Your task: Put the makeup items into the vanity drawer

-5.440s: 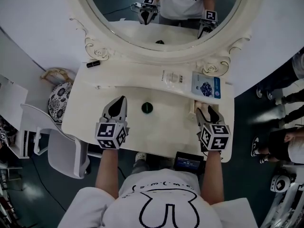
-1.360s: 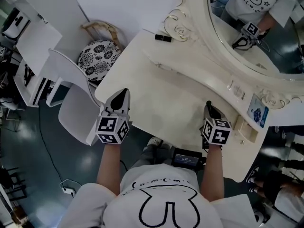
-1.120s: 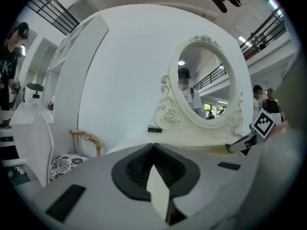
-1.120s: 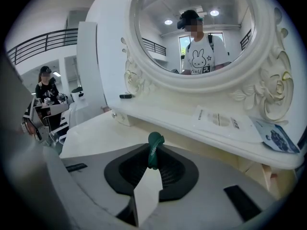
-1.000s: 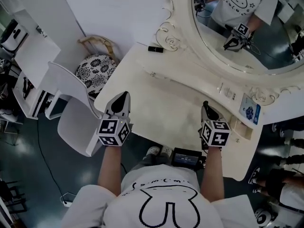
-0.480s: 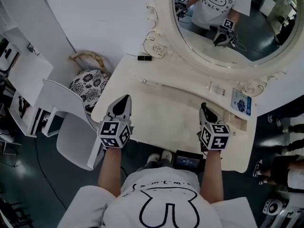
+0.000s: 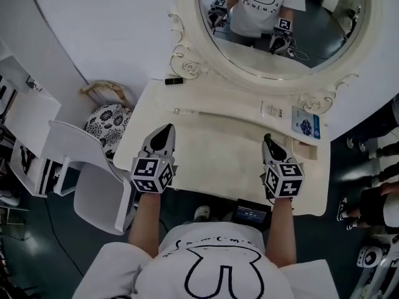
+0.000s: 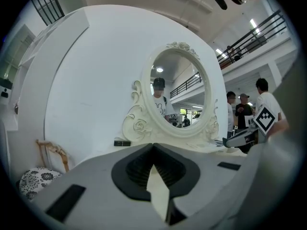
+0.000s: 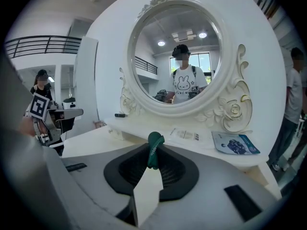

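My right gripper (image 7: 268, 142) (image 9: 152, 152) is shut on a dark green round compact (image 9: 153, 149), held edge-on at the jaw tips over the right of the cream vanity top (image 7: 218, 157). Over the left of the top, my left gripper (image 7: 166, 131) (image 8: 153, 148) is shut with nothing in it. A small drawer (image 7: 307, 150) stands open to the right of the right gripper. Three items lie on the raised shelf under the mirror: a black tube (image 7: 174, 80) (image 8: 122, 143) (image 9: 120, 115), a white packet (image 7: 270, 110) (image 9: 184, 134) and a blue packet (image 7: 305, 123) (image 9: 236, 143).
The oval mirror (image 7: 280, 23) rises behind the shelf. A small drawer knob (image 7: 176, 111) sits at the shelf's left. A white chair (image 7: 93, 179) and a patterned stool (image 7: 106, 120) stand left of the vanity. A black device (image 7: 251, 214) hangs at its front edge. People stand at the right (image 7: 374, 198).
The green compact lay on the vanity top in the earliest frame and is gone from there. The head view has swung back to face the vanity squarely. Both grippers kept their places.
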The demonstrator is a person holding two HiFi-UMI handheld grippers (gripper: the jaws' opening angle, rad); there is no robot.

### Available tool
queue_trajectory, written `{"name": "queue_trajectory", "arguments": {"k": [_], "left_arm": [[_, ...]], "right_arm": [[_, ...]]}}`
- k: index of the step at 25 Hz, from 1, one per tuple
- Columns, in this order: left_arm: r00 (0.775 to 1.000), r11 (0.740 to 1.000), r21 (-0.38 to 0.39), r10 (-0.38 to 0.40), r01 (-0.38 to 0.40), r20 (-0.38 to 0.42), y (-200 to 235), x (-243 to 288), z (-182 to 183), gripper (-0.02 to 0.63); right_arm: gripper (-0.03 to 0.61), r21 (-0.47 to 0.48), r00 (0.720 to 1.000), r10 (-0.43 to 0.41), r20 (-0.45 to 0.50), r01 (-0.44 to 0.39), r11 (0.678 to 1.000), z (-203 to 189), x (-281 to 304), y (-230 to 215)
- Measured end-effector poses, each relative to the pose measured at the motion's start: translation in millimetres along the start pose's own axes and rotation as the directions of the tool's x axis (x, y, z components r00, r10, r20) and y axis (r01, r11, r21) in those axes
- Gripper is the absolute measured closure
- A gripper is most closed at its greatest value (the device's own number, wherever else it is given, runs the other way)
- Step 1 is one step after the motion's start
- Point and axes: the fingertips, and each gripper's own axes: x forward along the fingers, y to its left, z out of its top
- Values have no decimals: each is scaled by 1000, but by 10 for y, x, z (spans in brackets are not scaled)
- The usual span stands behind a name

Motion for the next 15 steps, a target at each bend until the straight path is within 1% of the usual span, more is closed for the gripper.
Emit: {"name": "queue_trajectory", "arguments": {"k": [4,8,15], "left_arm": [[1000,1000,14,-21,21,-2,-258,121,41,600],[999,998,35,-45,46,-13,-639,226,42,600],[999,998,40,-52,52,-17,-1261,403,-15,600]], "right_arm": [[514,9,1000,-12,14,12,1000,-16,-130,-225],[512,21,1000,-14,20,14,1000,-60,-292,-515],[511,23,999,-25,24,25,999,-134,-550,-1132]]}}
